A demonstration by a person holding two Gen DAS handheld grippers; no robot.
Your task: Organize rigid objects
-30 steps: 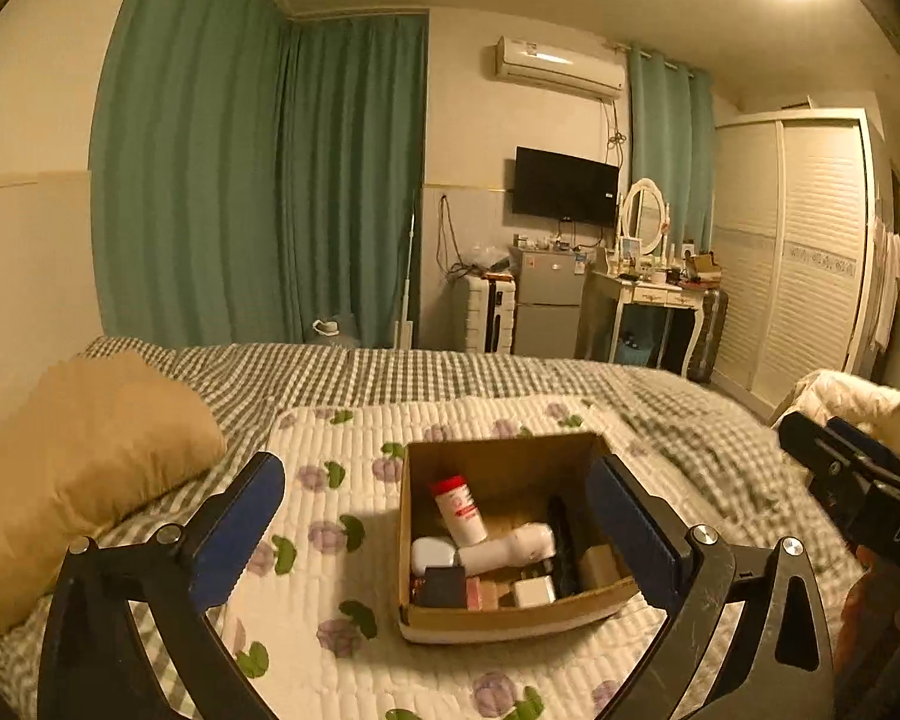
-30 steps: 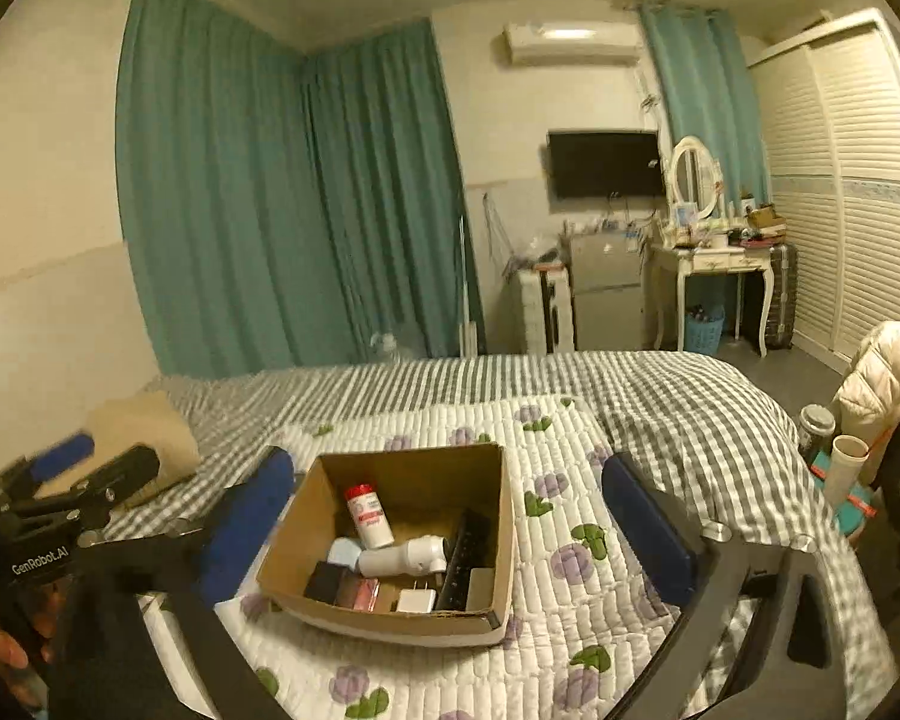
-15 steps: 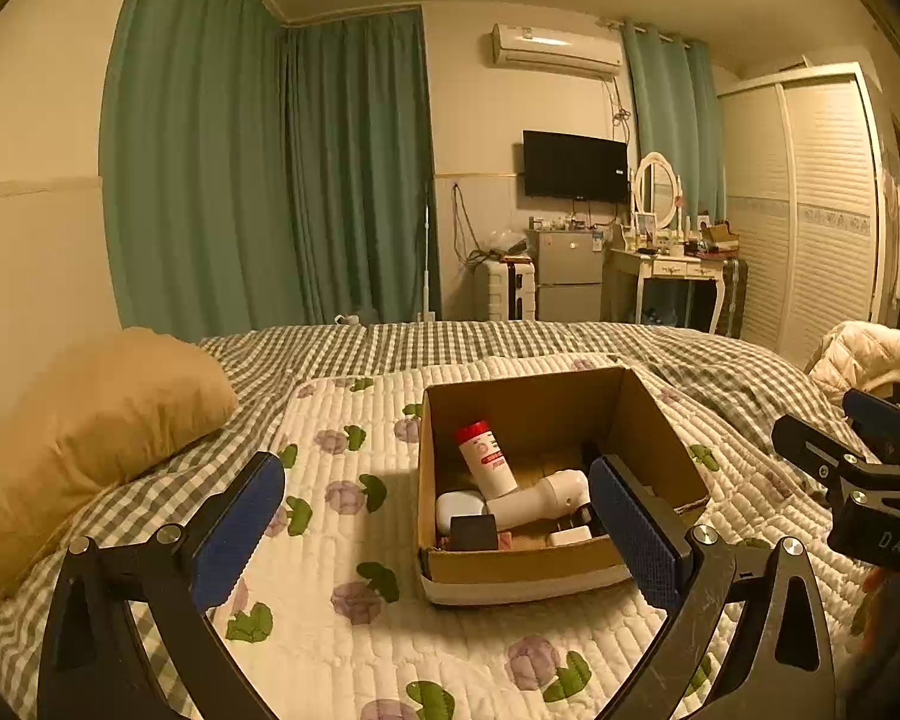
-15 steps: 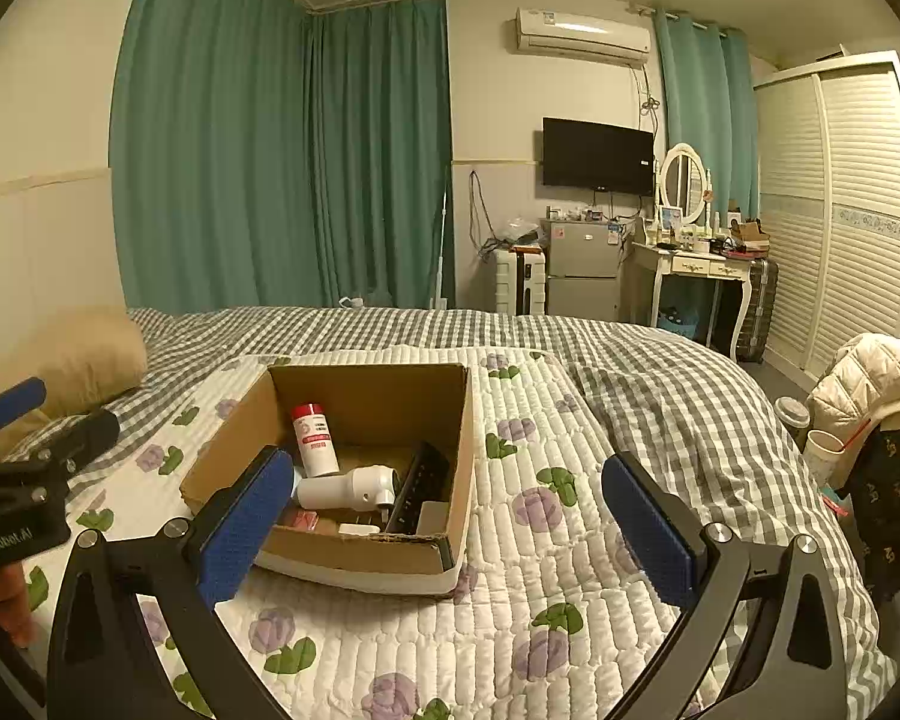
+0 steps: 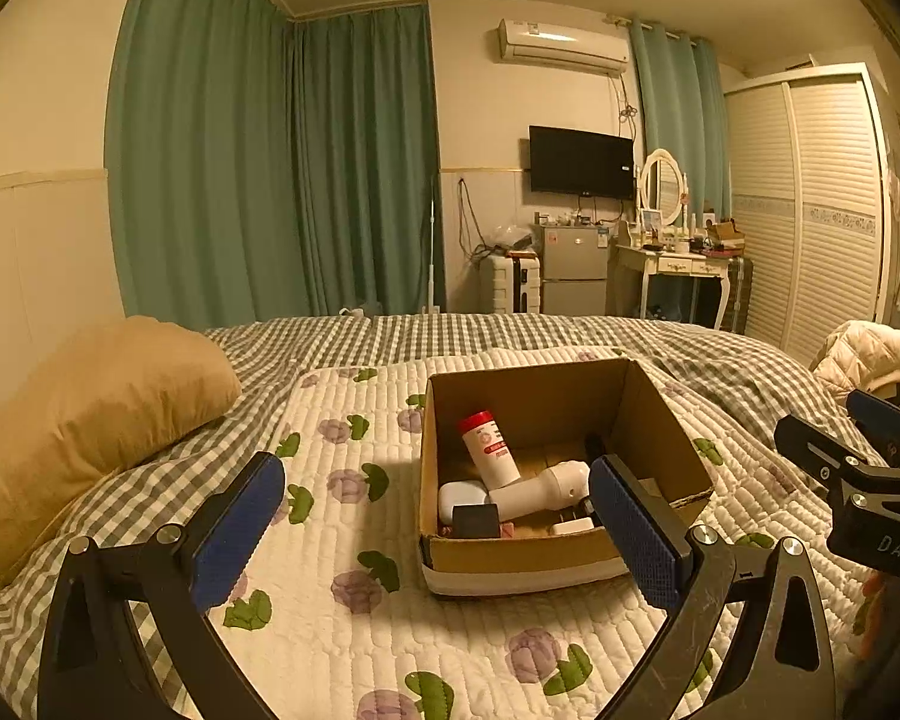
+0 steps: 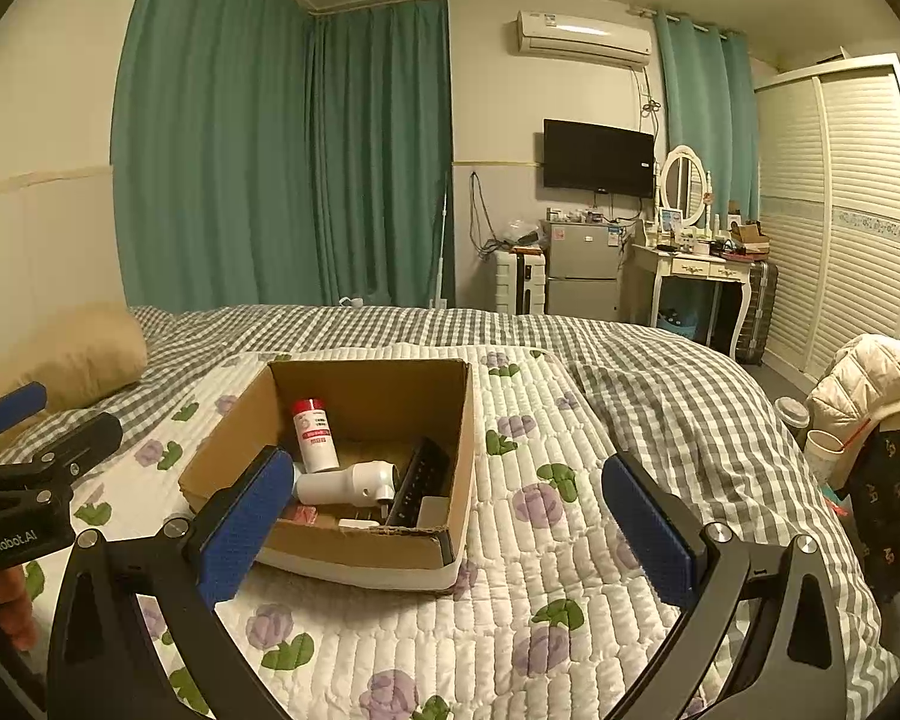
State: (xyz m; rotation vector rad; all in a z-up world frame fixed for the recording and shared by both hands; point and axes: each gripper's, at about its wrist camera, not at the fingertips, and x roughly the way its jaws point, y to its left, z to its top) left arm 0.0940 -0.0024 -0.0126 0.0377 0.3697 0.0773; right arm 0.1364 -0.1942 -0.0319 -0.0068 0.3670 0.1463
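An open cardboard box sits on the quilted flower-print bedspread. Inside it stand a white bottle with a red cap, a white cylindrical device lying on its side, a black comb-like piece and several small items. My left gripper is open in front of the box, empty. My right gripper is open too, its left finger just before the box's near corner. Each gripper shows at the edge of the other's view.
A tan pillow lies at the left on the checked blanket. A white jacket and cups are off the bed's right side. Green curtains, a fridge, a dressing table and a wardrobe stand at the far wall.
Both grippers have come closer to the box, which now looks larger and nearer. Both stay open and empty.
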